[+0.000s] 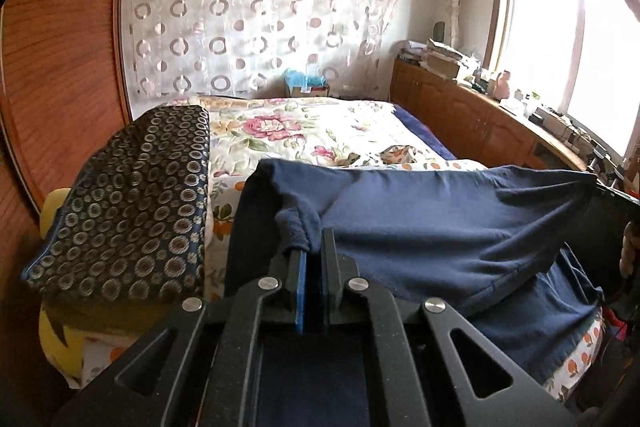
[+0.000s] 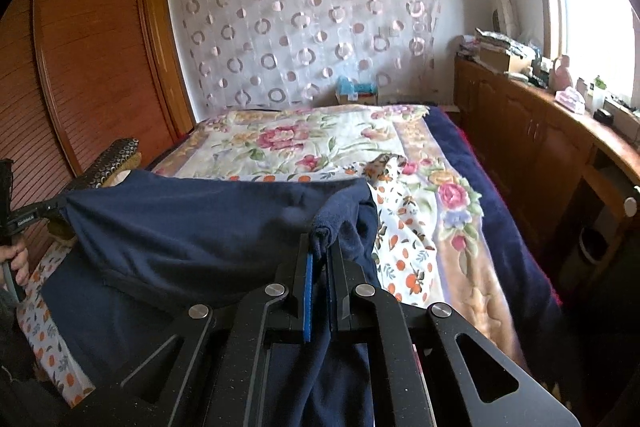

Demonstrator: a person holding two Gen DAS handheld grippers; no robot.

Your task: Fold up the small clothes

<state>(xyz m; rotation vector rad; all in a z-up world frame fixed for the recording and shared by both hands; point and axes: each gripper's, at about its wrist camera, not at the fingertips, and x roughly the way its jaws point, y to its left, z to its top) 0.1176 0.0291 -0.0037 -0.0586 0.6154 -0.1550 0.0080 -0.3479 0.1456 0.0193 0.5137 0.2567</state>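
Observation:
A navy blue garment (image 1: 440, 227) hangs stretched between my two grippers above the near end of the bed; it also fills the lower left of the right wrist view (image 2: 192, 231). My left gripper (image 1: 314, 243) is shut on a bunched left corner of it. My right gripper (image 2: 322, 247) is shut on the bunched right corner. The right gripper shows at the far right edge of the left wrist view (image 1: 612, 193), and the left gripper at the far left of the right wrist view (image 2: 36, 215). The garment's lower part droops onto the bed.
The bed carries a floral blanket (image 1: 320, 131) over a fruit-print sheet (image 2: 404, 267). A dark circle-patterned cushion (image 1: 132, 203) lies at the left. A wooden wardrobe (image 2: 92, 67) stands left, low cabinets (image 2: 540, 147) with clutter under the window at the right.

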